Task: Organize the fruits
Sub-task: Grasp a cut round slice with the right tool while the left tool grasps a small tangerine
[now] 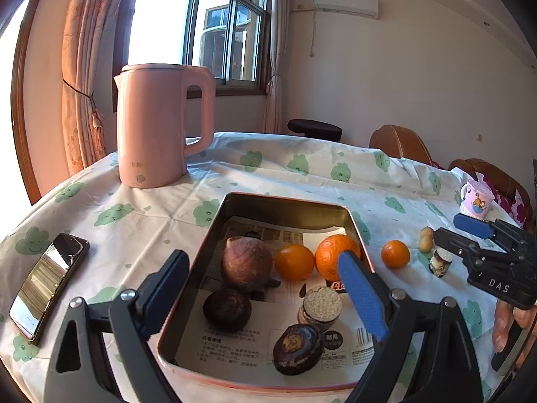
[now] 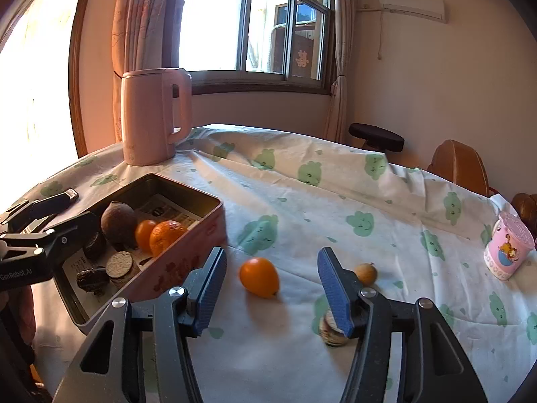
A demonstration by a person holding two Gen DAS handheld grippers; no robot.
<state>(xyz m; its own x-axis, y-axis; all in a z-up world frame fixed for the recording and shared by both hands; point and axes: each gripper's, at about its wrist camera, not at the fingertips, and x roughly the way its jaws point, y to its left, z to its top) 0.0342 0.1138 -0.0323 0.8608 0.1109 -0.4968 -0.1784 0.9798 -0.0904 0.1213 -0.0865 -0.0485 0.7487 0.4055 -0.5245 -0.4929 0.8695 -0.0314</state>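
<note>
A pink tin box (image 1: 359, 235) (image 2: 188, 255) holds a brown round fruit (image 1: 246, 262), two oranges (image 1: 335, 255) (image 2: 166, 236) and several dark snacks. A loose orange (image 1: 395, 254) (image 2: 259, 277) lies on the cloth right of the tin, with small yellow fruits (image 1: 425, 239) (image 2: 365, 272) and a small jar (image 1: 440, 262) (image 2: 330, 330) beyond it. My left gripper (image 1: 265, 299) is open and empty above the tin. My right gripper (image 2: 268, 288) is open and empty, fingers on either side of the loose orange, slightly short of it.
A pink kettle (image 1: 157, 127) (image 2: 152, 116) stands at the back left. A phone (image 1: 48, 285) lies left of the tin. A pink cartoon cup (image 1: 476, 199) (image 2: 508, 250) stands at the right. Wooden chairs (image 2: 459, 164) stand past the table's far edge.
</note>
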